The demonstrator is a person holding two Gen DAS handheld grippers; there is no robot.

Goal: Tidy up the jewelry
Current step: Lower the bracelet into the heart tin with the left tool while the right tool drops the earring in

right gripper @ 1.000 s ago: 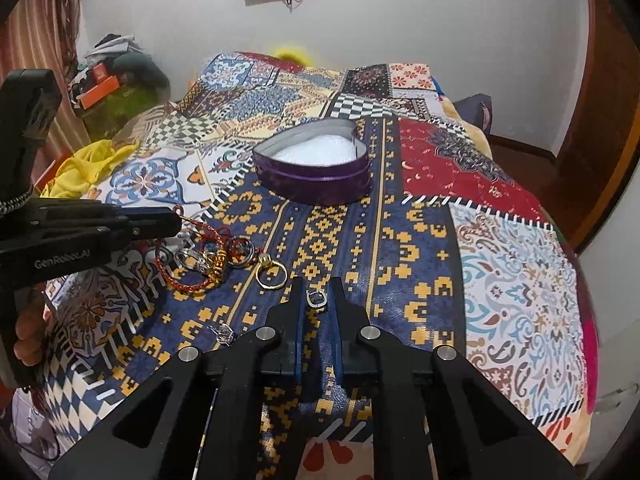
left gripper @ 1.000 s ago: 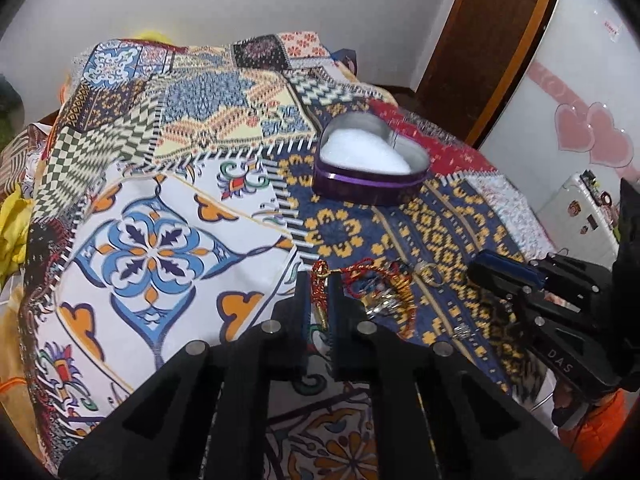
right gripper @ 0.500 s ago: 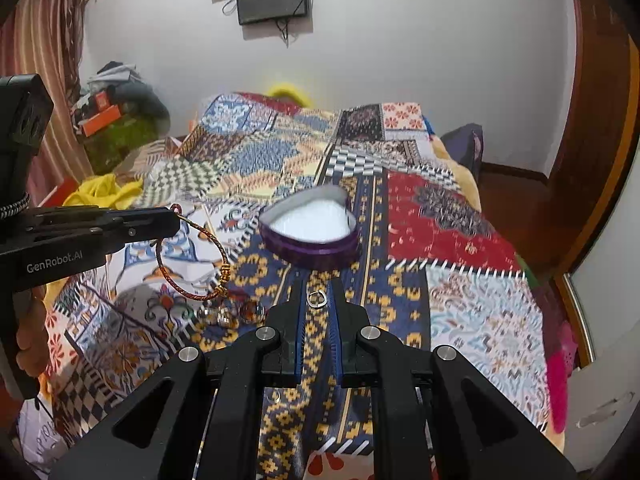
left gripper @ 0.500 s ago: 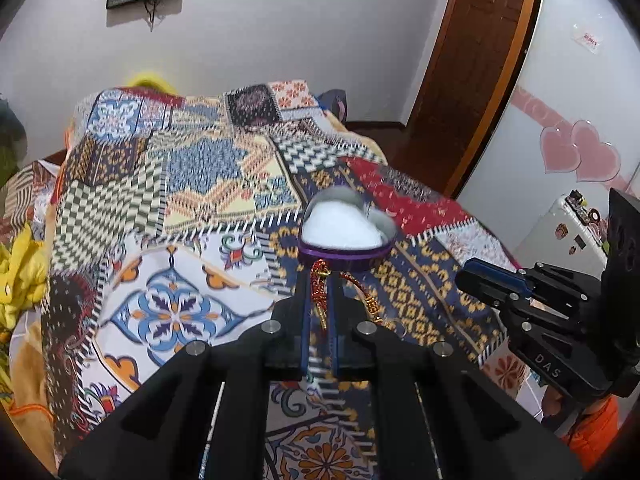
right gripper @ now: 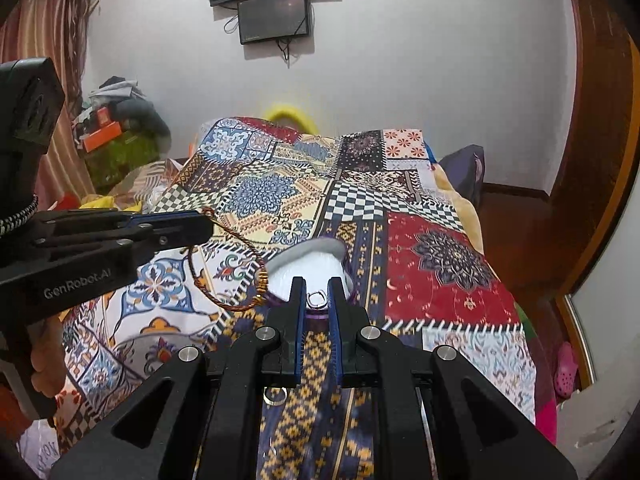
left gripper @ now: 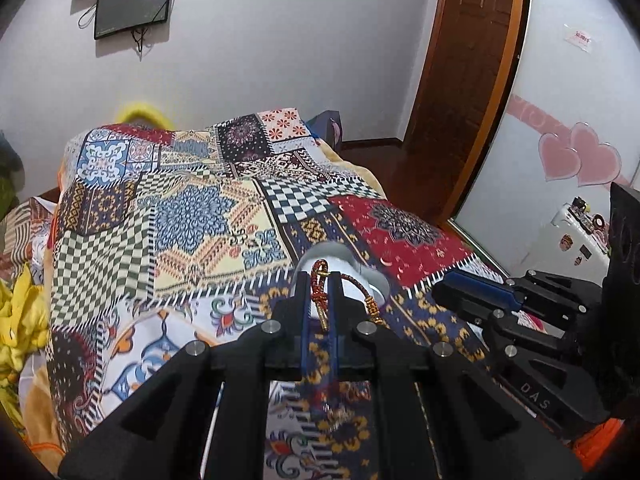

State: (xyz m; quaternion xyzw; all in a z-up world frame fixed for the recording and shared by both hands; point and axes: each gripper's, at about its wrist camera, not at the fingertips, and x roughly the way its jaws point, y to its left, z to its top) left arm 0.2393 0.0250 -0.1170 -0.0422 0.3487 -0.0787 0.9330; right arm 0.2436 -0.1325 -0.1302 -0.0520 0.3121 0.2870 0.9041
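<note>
Above a patchwork bedspread (right gripper: pixel 440 272), I hold two tongs over one heart-shaped box (right gripper: pixel 308 264), white inside with a purple wall. My left gripper (left gripper: pixel 320 280) is pinched narrow on one red-and-gold cord bracelet (left gripper: pixel 319 280); its knotted end stands up between the fingertips, and the rest loops out to the right with gold beads, hanging just ahead of the tips over the box's near edge. From the right wrist view the same bracelet (right gripper: pixel 228 268) shows as a thin braided ring hanging from the left tong, its lower curve beside the box's left wall.

My right gripper (right gripper: pixel 318 298) is closed narrow on one small silver ring (right gripper: pixel 318 299), held upright between the blue-lined fingertips, directly over the box's near rim.

Below the right tong's frame, one more silver ring (right gripper: pixel 275 396) lies flat on the blue-and-yellow band of the bedspread. I count two rings in all, one bracelet, one box. Whether other pieces lie under the tongs I cannot tell. Beyond the tips, two dark screens (right gripper: pixel 274 0) hang on the white wall.
</note>
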